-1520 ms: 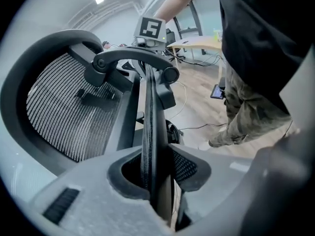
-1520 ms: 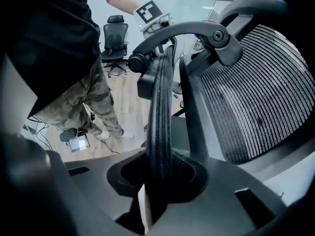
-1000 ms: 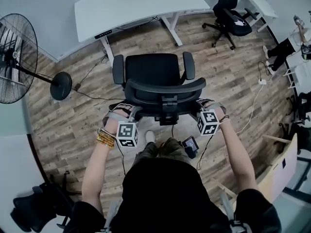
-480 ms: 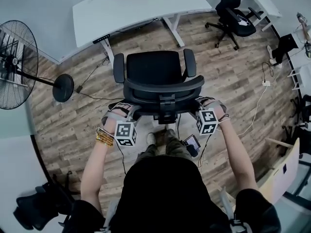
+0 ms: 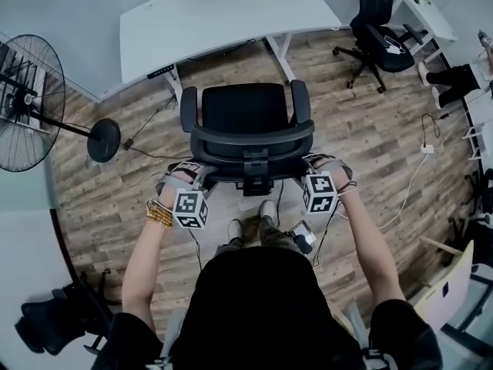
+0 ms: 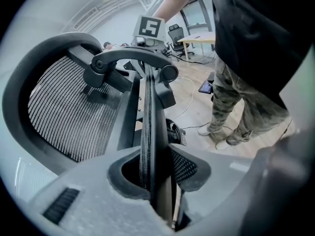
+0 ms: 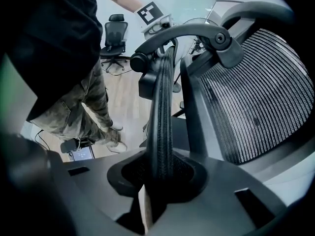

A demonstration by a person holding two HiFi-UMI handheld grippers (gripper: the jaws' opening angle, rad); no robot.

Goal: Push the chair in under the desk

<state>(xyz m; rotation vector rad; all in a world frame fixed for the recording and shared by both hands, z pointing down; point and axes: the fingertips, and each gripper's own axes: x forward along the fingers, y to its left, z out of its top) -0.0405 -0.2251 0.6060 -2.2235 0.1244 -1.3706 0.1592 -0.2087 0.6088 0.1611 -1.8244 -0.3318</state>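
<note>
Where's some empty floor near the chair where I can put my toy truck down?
The floor right of the chair, before the second chair, is bare. So is the patch between the fan's base and the person's left arm. The desk top looks bare too. Behind the chair it's crowded: feet and a small screen.

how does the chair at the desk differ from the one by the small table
The near chair is clamped at its backrest by the left tongs and right tongs; the far chair stands untouched. The near chair faces the white desk; the far chair stands beside a small table. Both are black office chairs.
</note>
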